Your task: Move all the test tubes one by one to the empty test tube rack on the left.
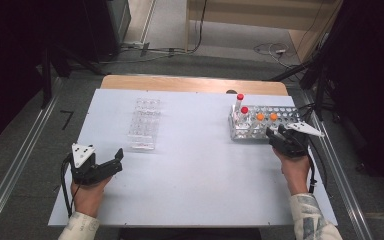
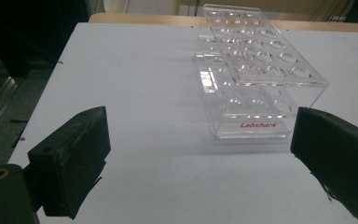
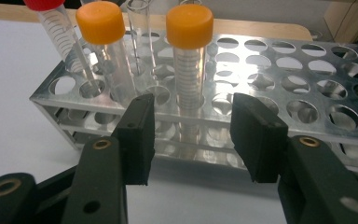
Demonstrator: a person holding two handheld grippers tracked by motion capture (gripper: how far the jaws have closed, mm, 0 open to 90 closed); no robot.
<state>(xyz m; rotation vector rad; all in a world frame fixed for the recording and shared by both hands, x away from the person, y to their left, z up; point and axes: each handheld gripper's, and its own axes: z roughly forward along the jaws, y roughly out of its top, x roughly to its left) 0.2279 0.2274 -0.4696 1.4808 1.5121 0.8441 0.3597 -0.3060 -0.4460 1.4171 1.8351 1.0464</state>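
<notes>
The clear plastic tube with the orange screw cap (image 3: 189, 60) that I am lining up on stands upright in the front row of the perforated metal tube rack (image 3: 279, 88) near the tabletop's right edge, a second orange-capped tube (image 3: 103, 44) to its left and two red-capped tubes (image 1: 242, 109) at the rack's left end. My right gripper (image 3: 192, 135) sits just short of the rack, jaws partly apart and not pressing anything. I judge it best to rise to cap height, centre the tube between the pads, then close below the cap, clear of its neighbour. My left gripper (image 2: 200, 149) waits wide apart before the empty clear acrylic rack (image 2: 261, 70) toward the left side.
</notes>
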